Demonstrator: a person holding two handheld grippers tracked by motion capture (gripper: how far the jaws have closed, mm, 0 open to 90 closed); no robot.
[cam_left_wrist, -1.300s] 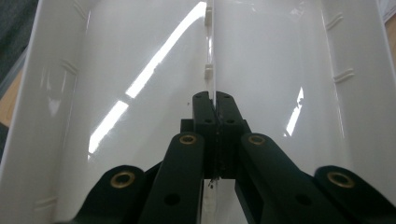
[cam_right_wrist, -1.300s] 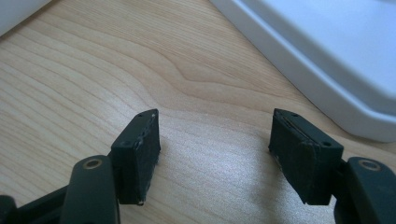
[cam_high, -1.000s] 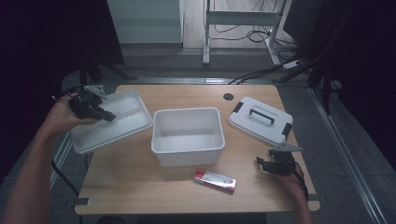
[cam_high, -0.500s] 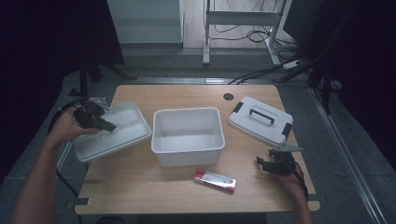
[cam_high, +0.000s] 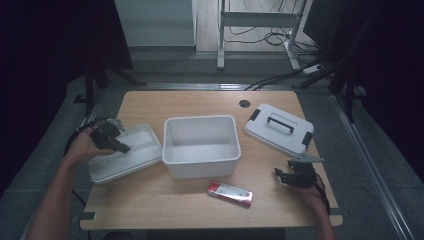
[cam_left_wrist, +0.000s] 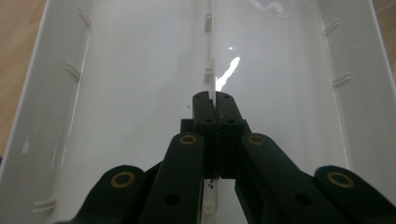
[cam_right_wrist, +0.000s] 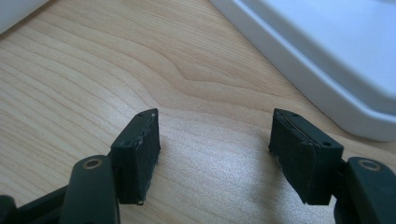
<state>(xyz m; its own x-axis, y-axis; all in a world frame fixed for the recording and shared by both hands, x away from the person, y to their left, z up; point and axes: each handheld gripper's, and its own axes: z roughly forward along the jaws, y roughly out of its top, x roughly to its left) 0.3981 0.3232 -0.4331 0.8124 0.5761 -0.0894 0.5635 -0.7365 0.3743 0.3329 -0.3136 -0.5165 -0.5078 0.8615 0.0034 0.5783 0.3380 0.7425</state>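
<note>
High view: wooden table (cam_high: 190, 210) with a round grommet hole (cam_high: 244, 103) near its far edge. White rectangular bin (cam_high: 201, 145), open-topped and glossy, stands at the table's centre. White shallow tray (cam_high: 135, 157), with a thin central divider rib, lies at the left edge, just beside the bin. White lid (cam_high: 278, 129) with a dark handle and dark end clips lies toward the far right corner, apart from the bin. Red and silver packet (cam_high: 230, 193) lies flat near the front edge, just in front of the bin. Left gripper (cam_high: 120, 147), held in the left hand (cam_high: 82, 147), sits over the tray; left gripper view shows its jaws together, clamped on the tray's divider rib (cam_left_wrist: 208, 56). Right gripper (cam_high: 278, 175), held in the right hand (cam_high: 309, 192), rests low near the right front corner, in front of the lid; right gripper view shows its jaws apart above bare wood, the lid's edge (cam_right_wrist: 327, 74) near.
</note>
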